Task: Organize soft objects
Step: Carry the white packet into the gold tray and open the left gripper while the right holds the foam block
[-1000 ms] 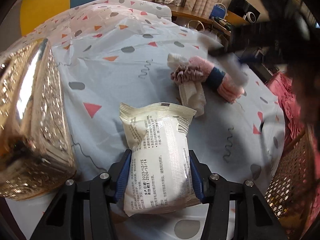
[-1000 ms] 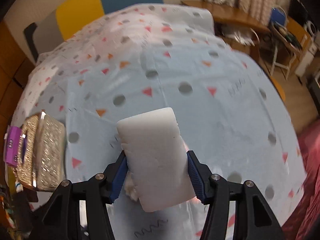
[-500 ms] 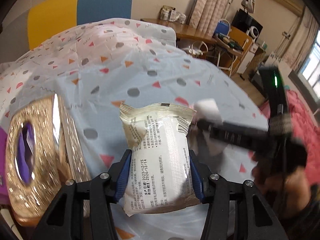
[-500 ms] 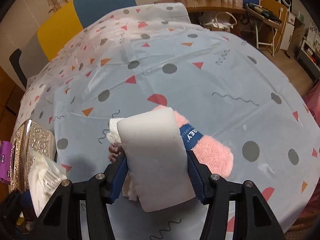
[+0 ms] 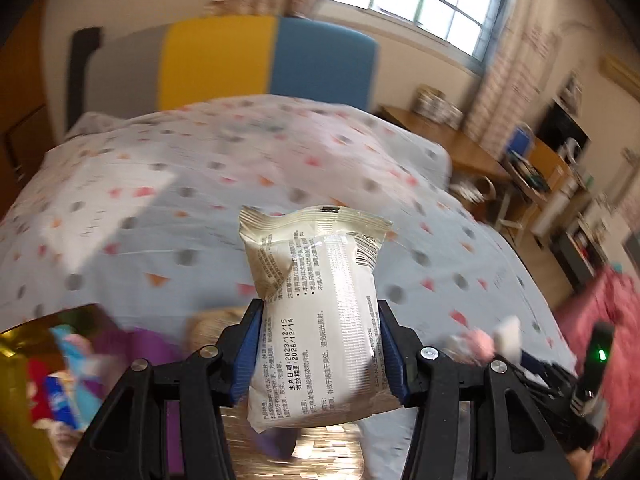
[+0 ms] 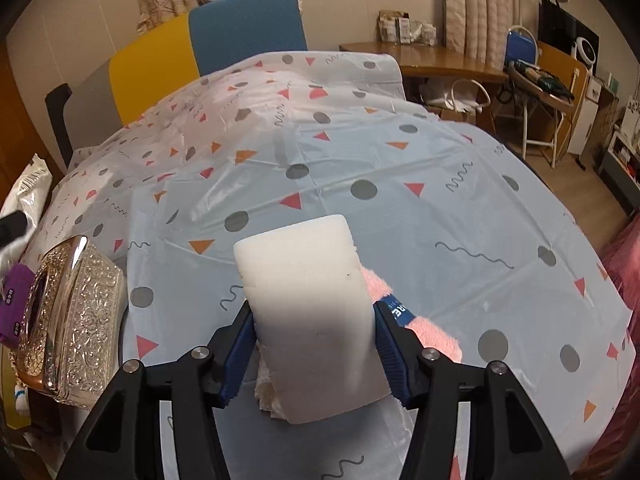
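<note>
two tools we hold: left tool (image 5: pixel 320 354) pinching a white packet (image 5: pixel 316 320), right tool (image 6: pixel 312 350) pinching a white sponge (image 6: pixel 310 312) above the dotted surface (image 6: pixel 400 168).

Your left gripper (image 5: pixel 320 354) has matte black angular arms with triangular cutouts, silver round screws at the joints and ribbed blue pads (image 5: pixel 245 354) inside each finger. Your right gripper (image 6: pixel 314 354) matches it: black arms, silver screws, blue ribbed pads (image 6: pixel 387 354).

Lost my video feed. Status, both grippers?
Left gripper shut on sealed packet. Right gripper shut on white sponge. Ornate box at left, nothing blocking it.
</note>
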Available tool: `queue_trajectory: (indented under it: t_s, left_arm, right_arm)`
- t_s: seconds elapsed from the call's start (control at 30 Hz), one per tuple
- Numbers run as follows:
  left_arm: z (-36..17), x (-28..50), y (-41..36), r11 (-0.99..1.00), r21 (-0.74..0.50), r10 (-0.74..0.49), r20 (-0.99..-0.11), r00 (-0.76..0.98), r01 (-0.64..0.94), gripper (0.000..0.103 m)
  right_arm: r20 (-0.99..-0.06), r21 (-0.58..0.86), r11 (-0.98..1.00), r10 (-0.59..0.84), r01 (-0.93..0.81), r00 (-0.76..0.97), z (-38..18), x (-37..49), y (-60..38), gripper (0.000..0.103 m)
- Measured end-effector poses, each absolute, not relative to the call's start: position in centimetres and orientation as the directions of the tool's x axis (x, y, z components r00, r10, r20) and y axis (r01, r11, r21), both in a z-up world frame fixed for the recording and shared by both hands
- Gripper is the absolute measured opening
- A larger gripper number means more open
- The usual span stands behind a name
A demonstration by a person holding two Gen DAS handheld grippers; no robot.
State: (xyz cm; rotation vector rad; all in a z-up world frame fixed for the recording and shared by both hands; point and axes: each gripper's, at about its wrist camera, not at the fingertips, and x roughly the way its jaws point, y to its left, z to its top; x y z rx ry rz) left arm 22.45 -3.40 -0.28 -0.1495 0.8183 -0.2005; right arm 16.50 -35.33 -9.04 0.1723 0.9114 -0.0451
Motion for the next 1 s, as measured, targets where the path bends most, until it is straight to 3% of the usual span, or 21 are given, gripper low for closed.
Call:
queue_trajectory:
  t_s: [0.53, 0.73, 1.0]
  left_arm:
    - [-2.5, 15.0, 14.8, 0.959, -0.188, 0.025, -0.692, 0.722, -0.213, 0.054]
    - [-4.8, 10.7, 17.6, 0.944, -0.161, 0.097, -0.698, 0.709, -0.288, 0.054]
    - [-6.8, 5.2, 19.4, 0.931, -0.116, 0.178, -0.684, 0.708, -0.347, 0.054]
  right_arm:
    - [-0.815, 0.054, 0.988, 0.128, -0.145, 0.565, -9.8, 16.0, -27.9, 0.057]
    - [-0.908, 0.042, 0.992, 0.088, -0.120, 0.409, -13.3, 16.5, -25.3, 0.057]
    - [-0.943, -0.032, 0.982, 0.033, -0.188, 0.331, -15.9, 15.9, -23.2, 0.058]
